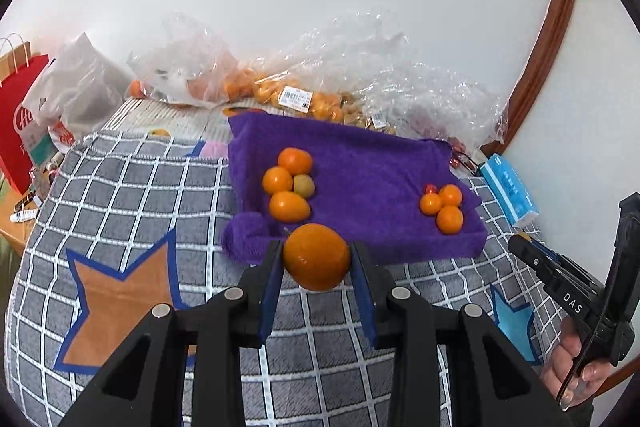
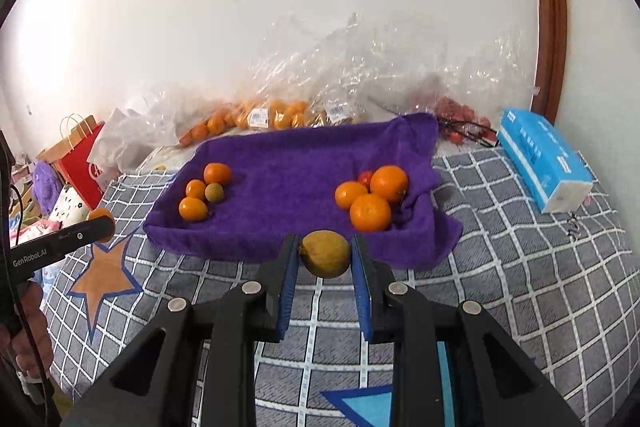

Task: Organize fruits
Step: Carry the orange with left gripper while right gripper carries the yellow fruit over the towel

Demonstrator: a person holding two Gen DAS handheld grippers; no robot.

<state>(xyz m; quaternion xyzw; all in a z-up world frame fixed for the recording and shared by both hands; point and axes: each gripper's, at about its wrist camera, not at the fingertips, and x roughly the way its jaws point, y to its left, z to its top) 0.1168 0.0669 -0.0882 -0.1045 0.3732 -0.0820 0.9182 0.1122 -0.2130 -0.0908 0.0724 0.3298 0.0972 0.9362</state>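
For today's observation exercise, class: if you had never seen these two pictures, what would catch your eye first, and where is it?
Each tool grips a fruit up close: the left tool holds a bright orange fruit, the right tool a dull yellow-brown fruit. Beyond them a vivid purple towel lies on the grey checked blanket, with small piles of orange fruit at its left and right ends.

Wide open purple towel (image 2: 292, 167) in the middle, clear passage between two fruit clusters: one pile (image 2: 204, 193) at nine o'clock, another pile (image 2: 370, 197) at three. Crinkled plastic bags (image 2: 340, 83) wall off twelve o'clock. Tissue pack (image 2: 544, 163) blocks two o'clock on the checked blanket (image 2: 520, 267).
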